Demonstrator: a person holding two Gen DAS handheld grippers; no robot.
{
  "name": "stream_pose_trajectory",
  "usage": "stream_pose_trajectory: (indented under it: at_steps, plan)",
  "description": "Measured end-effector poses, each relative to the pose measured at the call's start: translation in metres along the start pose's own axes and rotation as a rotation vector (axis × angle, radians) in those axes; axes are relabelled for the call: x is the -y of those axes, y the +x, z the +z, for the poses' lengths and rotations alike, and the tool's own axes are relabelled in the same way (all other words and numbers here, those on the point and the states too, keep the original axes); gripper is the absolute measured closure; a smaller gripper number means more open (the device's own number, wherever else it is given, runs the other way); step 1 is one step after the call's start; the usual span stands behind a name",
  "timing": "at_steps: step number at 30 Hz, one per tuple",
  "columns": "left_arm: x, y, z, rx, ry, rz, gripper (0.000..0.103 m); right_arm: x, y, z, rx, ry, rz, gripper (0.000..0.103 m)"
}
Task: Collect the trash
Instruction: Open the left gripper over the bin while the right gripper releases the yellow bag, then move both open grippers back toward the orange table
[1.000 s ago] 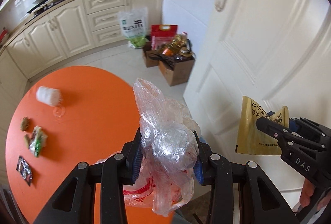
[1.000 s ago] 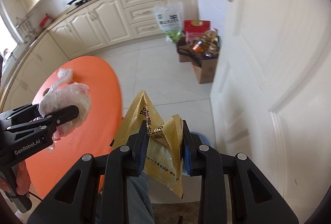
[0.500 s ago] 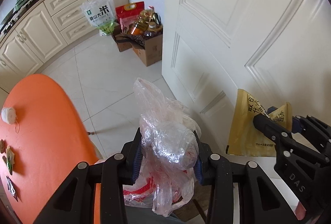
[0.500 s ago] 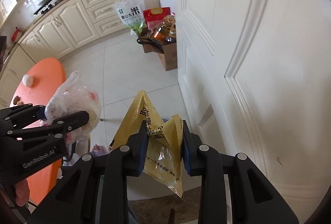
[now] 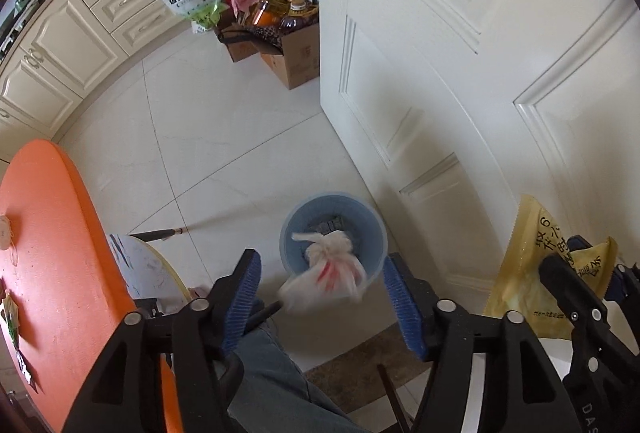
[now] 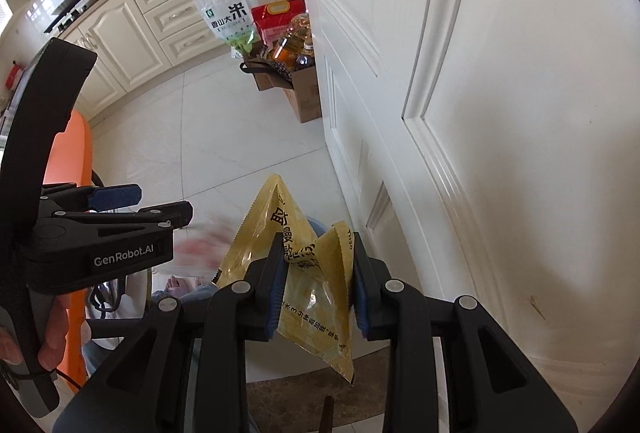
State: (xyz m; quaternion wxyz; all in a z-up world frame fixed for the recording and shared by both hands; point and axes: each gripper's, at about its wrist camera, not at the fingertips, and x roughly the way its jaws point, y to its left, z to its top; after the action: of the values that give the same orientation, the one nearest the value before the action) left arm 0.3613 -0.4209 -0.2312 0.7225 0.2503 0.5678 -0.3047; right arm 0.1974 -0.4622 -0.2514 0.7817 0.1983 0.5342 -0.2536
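Our left gripper point(image 5: 320, 289) has just been opening; its jaws stand apart, the knotted plastic bag point(image 5: 328, 269) loose above the blue bin point(image 5: 288, 229). Our right gripper point(image 6: 316, 285) clamps the light, crinkly yellow packet point(image 6: 296, 253) mid-body.

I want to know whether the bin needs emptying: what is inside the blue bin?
Inside the blue bin, a dark grey item shows near the far wall. The falling plastic bag covers the rest.

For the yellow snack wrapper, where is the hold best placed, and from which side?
On the crumpled upper fold of the yellow snack wrapper, from above, as the right hand-held gripper has it. The bunched layers there fill the pads, while the flat lower end hangs free below, pointing down for dropping in the blue bin.
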Motion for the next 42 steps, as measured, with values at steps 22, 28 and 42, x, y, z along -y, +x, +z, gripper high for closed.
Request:
stream_pose_trajectory:
  at_steps: [22, 28, 42]
  plan:
    - [-0.048, -0.037, -0.052, 0.036, -0.084, 0.037, 0.037, -0.050, 0.013, 0.010, -0.041, -0.054, 0.081, 0.058]
    - [-0.054, -0.047, -0.060, 0.037, -0.085, 0.026, 0.037, -0.051, 0.000, 0.006, -0.037, -0.053, 0.066, 0.057]
    - [-0.069, -0.108, -0.115, 0.124, -0.103, 0.011, 0.037, -0.074, -0.059, -0.015, 0.046, -0.089, 0.045, 0.044]
